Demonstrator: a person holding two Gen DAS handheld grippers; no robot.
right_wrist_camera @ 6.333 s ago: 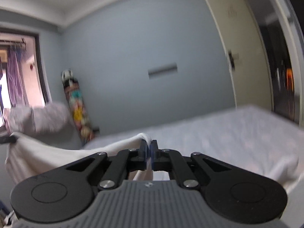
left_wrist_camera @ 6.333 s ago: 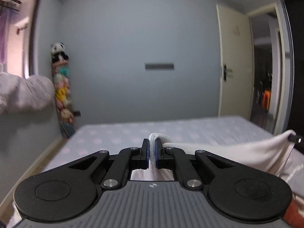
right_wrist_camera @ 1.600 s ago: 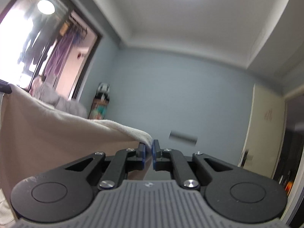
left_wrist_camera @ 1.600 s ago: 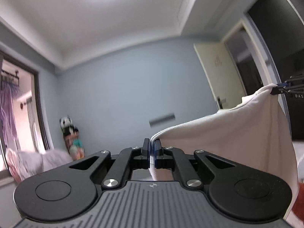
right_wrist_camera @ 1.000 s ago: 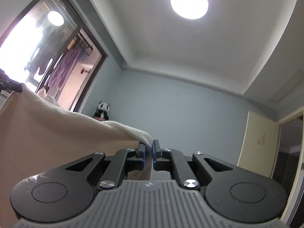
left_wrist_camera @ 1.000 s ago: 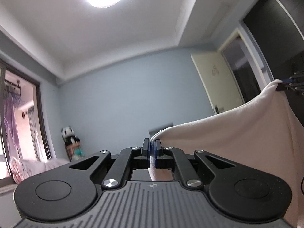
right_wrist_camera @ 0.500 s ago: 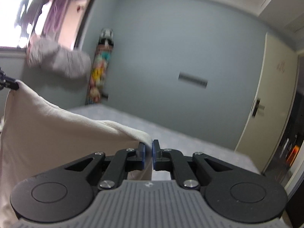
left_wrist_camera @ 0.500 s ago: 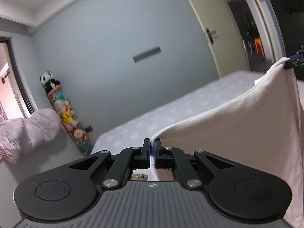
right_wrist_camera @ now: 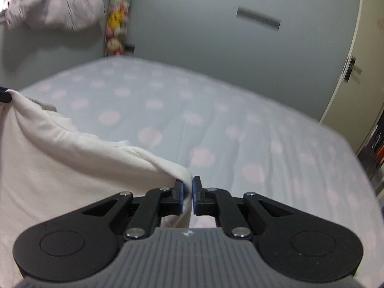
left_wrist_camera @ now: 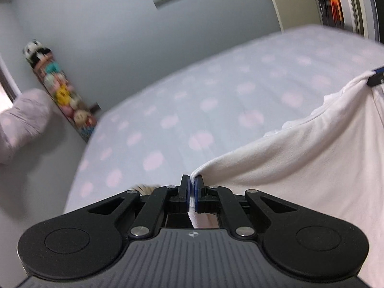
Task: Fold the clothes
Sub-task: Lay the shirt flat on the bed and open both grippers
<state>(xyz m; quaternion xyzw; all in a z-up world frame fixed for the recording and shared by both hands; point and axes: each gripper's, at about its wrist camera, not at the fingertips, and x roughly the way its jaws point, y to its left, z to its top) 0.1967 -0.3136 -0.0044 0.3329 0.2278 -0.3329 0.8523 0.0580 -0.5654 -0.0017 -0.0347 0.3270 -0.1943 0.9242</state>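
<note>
Left wrist view shows one white garment (left_wrist_camera: 312, 158) stretched in the air above one bed (left_wrist_camera: 192, 96), and two tools hold it, one at each top corner. The left tool (left_wrist_camera: 192, 187) sits at 6 o'clock of its own view with the jaws pressed together on a thin fold of the cloth, so it is clenched on the garment. From there the top edge of the cloth rises toward 3 o'clock, where the tip of the right tool (left_wrist_camera: 376, 76) pinches the other corner at the frame edge. In the right wrist view the right tool (right_wrist_camera: 188, 193) is at 6 o'clock, and the rolled hem of the garment (right_wrist_camera: 72, 163) passes between its two blue pads; a narrow gap shows between the pads, but the cloth is gripped there. The cloth spreads toward 9 o'clock, where the dark tip of the left tool (right_wrist_camera: 4, 97) holds the far corner. The bed (right_wrist_camera: 240, 132) has a pale blue sheet with pink dots and lies beyond the garment in both views. At 10 o'clock of the left view one long printed hanging (left_wrist_camera: 62, 91) with one panda toy (left_wrist_camera: 36, 50) on top leans on the wall, and one pink bundle of bedding (left_wrist_camera: 21, 124) is beside it. One cream door (right_wrist_camera: 355, 60) stands at 2 o'clock in the right view.
</note>
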